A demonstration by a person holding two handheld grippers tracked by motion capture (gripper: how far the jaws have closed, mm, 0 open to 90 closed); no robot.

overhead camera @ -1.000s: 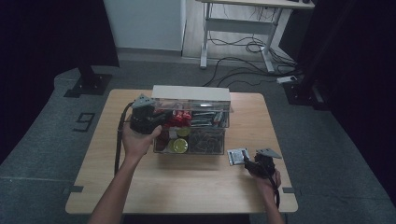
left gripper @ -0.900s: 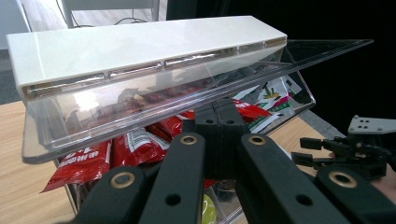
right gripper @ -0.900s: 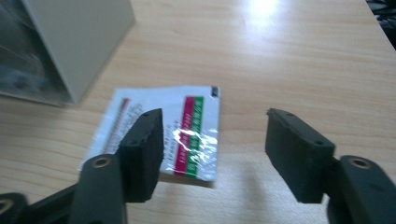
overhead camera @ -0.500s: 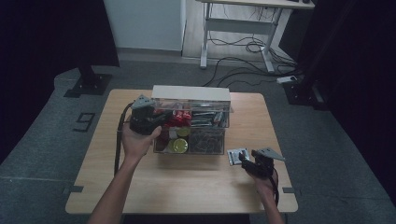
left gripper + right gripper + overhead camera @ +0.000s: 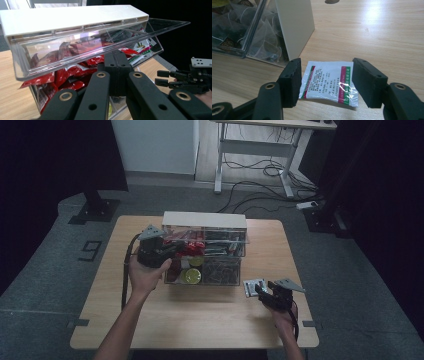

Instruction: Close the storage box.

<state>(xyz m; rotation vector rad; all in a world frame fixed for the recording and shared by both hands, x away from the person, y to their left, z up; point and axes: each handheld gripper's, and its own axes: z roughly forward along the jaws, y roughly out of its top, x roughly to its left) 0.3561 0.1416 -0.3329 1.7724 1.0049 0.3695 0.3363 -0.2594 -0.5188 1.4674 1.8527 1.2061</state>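
- Packet [image 5: 328, 83] white with green and red print, flat on the table [image 5: 200, 320], just off the front right corner of the clear box [image 5: 205, 255], touching nothing.
- Right gripper [image 5: 326, 80] straddles the packet, jaws apart on either side, pads not pressing; they have just been closing a little with the packet between them.
- Step, as I read it: picking up the packet to put it in the box. Next move calls for lowering, pinching the packet's edges, lifting toward the open top bin.
- Left gripper [image 5: 172, 251] at the box's upper left, jaws closed together under the clear flap [image 5: 82, 50], holding that flap tilted open.
- Box: white top [image 5: 72, 16], clear compartments. Upper left bin holds red packets [image 5: 62, 75], with green-and-white ones like the loose packet further in.
- Upper right bin holds dark items, too small to tell.
- Lower row: yellow-green round items [image 5: 191, 275] left, pyramid tea bags [image 5: 244, 37] right.
- Risk: thin packet may slip or buckle when pinched flat.
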